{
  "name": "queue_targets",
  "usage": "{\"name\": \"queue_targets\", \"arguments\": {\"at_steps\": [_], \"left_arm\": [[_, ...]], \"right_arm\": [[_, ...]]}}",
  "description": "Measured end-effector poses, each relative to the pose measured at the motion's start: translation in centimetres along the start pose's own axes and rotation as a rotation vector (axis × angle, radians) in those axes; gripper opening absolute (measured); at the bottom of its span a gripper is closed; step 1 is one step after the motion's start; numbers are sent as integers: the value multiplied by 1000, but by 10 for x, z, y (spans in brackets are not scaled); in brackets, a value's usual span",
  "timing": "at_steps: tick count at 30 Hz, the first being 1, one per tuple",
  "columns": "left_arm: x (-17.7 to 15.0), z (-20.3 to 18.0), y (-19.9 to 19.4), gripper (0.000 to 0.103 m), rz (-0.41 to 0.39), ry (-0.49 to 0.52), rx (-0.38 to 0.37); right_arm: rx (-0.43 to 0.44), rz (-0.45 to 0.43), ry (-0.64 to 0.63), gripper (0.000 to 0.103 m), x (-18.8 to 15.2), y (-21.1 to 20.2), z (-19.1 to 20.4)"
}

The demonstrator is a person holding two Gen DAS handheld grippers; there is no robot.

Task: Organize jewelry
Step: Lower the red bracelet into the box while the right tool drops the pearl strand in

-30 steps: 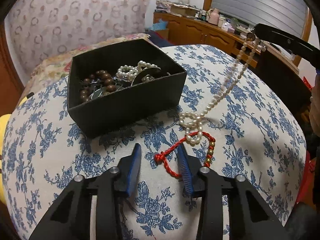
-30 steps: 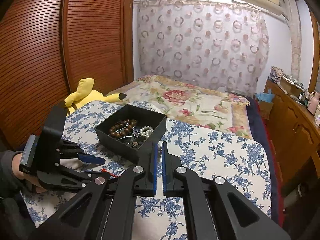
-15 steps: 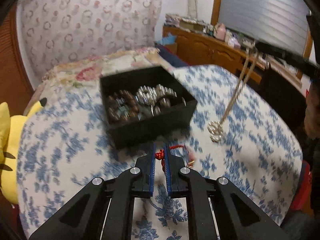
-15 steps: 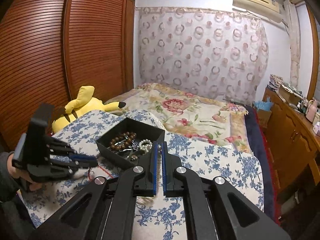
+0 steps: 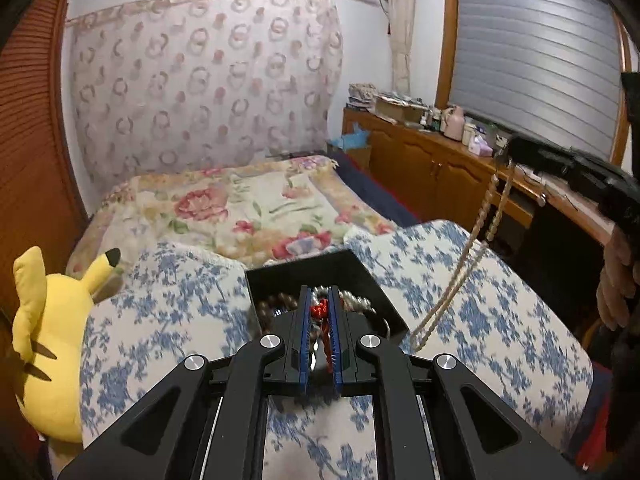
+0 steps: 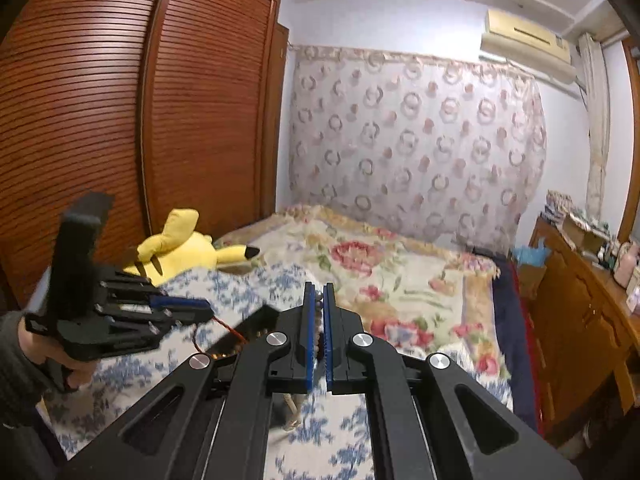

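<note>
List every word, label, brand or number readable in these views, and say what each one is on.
None can be read.
Bottles and boxes on the wooden dresser: any labels too small and blurred.
Air conditioner: no legible brand.
Black jewelry box: no print visible.
Left tongs and right tongs: no markings visible.
</note>
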State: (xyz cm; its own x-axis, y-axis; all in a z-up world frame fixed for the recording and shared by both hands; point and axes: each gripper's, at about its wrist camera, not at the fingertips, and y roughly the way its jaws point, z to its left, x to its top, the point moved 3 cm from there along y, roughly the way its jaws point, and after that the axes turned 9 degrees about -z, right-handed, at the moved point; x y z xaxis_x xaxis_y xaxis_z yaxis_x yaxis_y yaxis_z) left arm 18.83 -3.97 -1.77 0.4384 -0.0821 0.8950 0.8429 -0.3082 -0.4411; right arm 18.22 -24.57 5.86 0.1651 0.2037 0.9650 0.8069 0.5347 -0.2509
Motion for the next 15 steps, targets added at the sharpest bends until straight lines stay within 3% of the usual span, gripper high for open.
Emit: {"name": "queue_targets", "arguments": {"at_steps": [12, 15], "left_arm": [[-10, 30, 45, 9, 53, -66, 37], [-17, 34, 47, 27, 60, -77, 48]], "right_arm": [[20, -65, -36, 5, 51, 34, 0], [23, -53, -30, 5, 51, 48, 1]]}}
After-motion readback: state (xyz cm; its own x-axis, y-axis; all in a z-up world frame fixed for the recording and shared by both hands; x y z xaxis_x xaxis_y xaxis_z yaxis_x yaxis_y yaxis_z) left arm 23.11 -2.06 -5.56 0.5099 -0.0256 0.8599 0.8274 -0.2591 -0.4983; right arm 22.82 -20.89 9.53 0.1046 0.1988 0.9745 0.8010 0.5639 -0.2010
